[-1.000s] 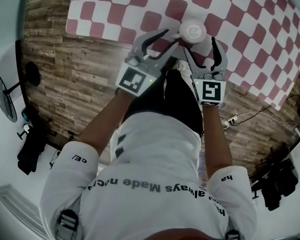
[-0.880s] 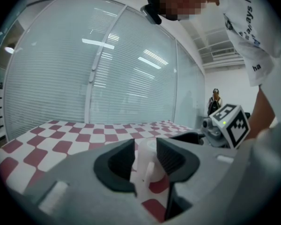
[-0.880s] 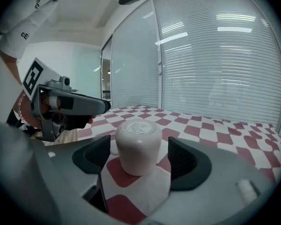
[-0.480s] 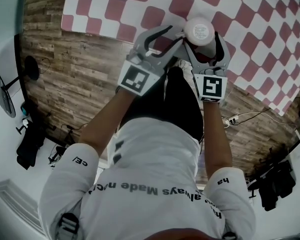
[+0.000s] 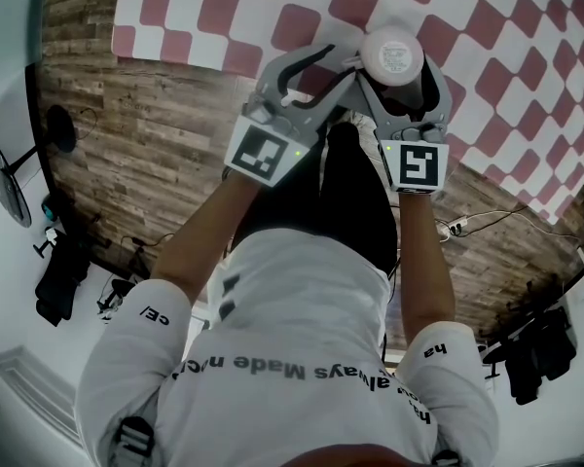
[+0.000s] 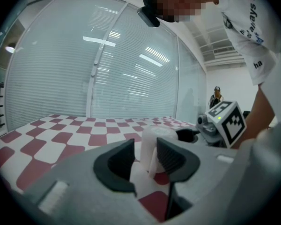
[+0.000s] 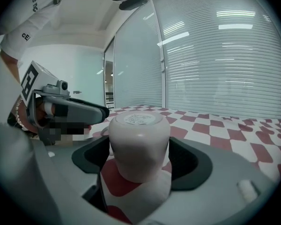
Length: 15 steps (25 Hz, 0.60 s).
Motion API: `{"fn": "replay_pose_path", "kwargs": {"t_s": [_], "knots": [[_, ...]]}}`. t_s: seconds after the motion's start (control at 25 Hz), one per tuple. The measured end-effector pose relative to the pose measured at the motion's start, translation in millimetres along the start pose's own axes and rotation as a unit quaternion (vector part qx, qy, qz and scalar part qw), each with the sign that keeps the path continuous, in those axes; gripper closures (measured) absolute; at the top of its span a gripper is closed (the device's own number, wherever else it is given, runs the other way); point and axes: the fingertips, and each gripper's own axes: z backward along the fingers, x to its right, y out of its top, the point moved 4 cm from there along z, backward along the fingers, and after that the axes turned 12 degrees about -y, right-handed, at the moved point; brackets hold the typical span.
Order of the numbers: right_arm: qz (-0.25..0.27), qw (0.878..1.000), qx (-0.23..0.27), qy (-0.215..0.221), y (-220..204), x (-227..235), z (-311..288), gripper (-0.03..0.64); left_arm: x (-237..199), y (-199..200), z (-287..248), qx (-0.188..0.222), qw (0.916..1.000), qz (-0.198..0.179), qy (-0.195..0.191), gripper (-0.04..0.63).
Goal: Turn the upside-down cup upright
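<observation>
Upside-down cup (image 5: 392, 54) stands inside right tongs (image 5: 401, 72), handle (image 6: 151, 161) inside left tongs (image 5: 343, 59).

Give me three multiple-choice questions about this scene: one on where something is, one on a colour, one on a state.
1. The cup is: A inside a box B between the right gripper jaws C far from both grippers
2. The cloth has checks of: A blue and white B green and yellow C red and white
3. The cup is: A base up B mouth up C on its side
Answers: B, the right gripper view shows it there; C, plain in the head view; A, its labelled base faces upward.
</observation>
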Motion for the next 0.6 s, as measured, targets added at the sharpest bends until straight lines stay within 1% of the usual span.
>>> {"fn": "replay_pose_path", "kwargs": {"t_s": [0.12,0.4,0.6], "knots": [[-0.010,1.000,0.018,0.000,3.8,0.3,-1.5,0.219,-0.3,0.1,0.1,-0.001,1.0000,-0.002,-0.001,0.445],[0.004,1.000,-0.008,0.007,0.3,0.8,-5.1,0.212,-1.1,3.4,-1.2,-0.002,1.0000,-0.007,0.000,0.445],[-0.007,1.000,-0.005,0.006,3.7,2.9,-7.7,0.219,-1.8,5.7,-0.5,0.000,1.0000,-0.003,0.005,0.445]]}}
